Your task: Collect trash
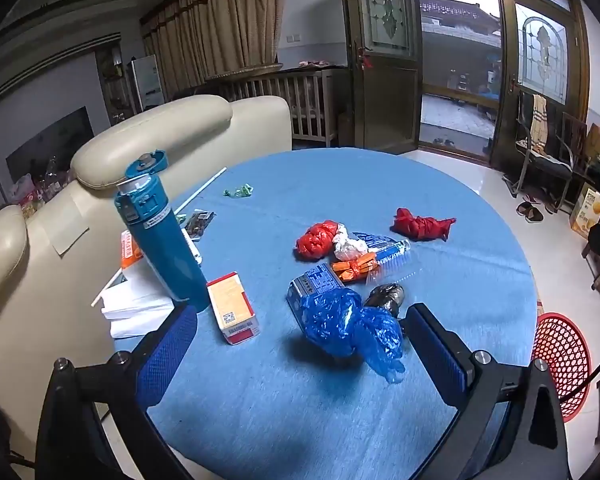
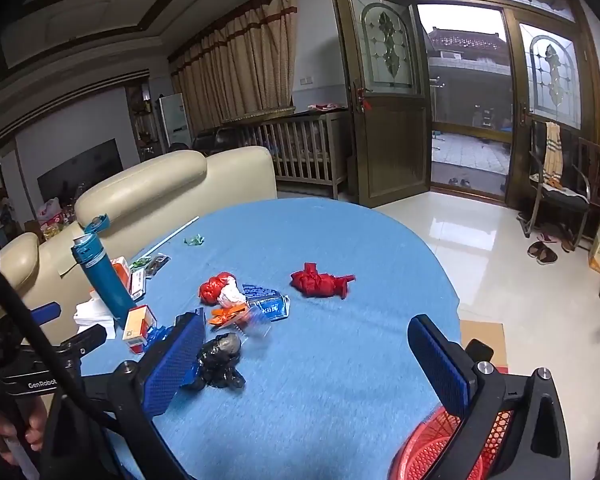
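Observation:
Trash lies on the round blue table (image 1: pixel 284 408). A crumpled blue plastic bag (image 1: pixel 352 328) sits just ahead of my left gripper (image 1: pixel 300 312), which is open with its pads clear of the bag. Behind it are a black bag (image 1: pixel 386 296), an orange wrapper (image 1: pixel 354 268), a white wad (image 1: pixel 348 246), a blue packet (image 1: pixel 384 248) and two red bags (image 1: pixel 316 240) (image 1: pixel 422 224). My right gripper (image 2: pixel 304 324) hangs open above the table. The black bag (image 2: pixel 220 364) lies beside its left finger (image 2: pixel 176 364). The red mesh basket (image 2: pixel 424 452) shows under its right finger.
A teal bottle (image 1: pixel 160 236), a small orange box (image 1: pixel 232 308), white tissues (image 1: pixel 136 308) and a patterned blue box (image 1: pixel 316 284) stand on the table's left. A cream sofa (image 1: pixel 160 128) backs that side. The red basket (image 1: pixel 562 364) sits on the floor at the right. A hand (image 2: pixel 4 436) holds the left gripper.

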Demonstrator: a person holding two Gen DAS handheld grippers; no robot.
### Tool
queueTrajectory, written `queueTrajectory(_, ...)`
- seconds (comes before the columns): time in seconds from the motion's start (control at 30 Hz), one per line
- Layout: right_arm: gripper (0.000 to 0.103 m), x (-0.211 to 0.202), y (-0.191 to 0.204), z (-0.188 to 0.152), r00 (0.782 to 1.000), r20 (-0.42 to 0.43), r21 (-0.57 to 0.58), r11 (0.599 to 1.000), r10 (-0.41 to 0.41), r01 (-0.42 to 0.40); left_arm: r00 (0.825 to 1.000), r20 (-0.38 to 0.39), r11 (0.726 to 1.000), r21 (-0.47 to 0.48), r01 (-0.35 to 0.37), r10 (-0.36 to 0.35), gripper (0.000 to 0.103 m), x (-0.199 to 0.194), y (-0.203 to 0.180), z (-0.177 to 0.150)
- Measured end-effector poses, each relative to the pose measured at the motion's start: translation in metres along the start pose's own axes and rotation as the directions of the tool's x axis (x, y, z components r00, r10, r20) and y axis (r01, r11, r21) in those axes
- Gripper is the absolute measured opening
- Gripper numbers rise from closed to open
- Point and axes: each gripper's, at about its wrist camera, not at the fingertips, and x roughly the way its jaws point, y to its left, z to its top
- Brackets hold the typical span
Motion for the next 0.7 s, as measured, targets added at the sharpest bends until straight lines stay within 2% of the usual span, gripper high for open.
queueTrajectory(0.33,0.103,-0.027,0.012,0.0,0.999,0.041,-0.028,1.0,0.002,-0.001,1.0,0.02,1.0,0.008,-0.018,0.018,0.103,-0.016,0.003,-0.007)
queueTrajectory(0.7,0.103,-0.008,0.018,0.001,1.0,0.006,-0.021,1.0,0.016,-0.016,1.0,-0.007,1.0,0.009,-0.022,0.022,0.103,0.0,0.002,-0.005)
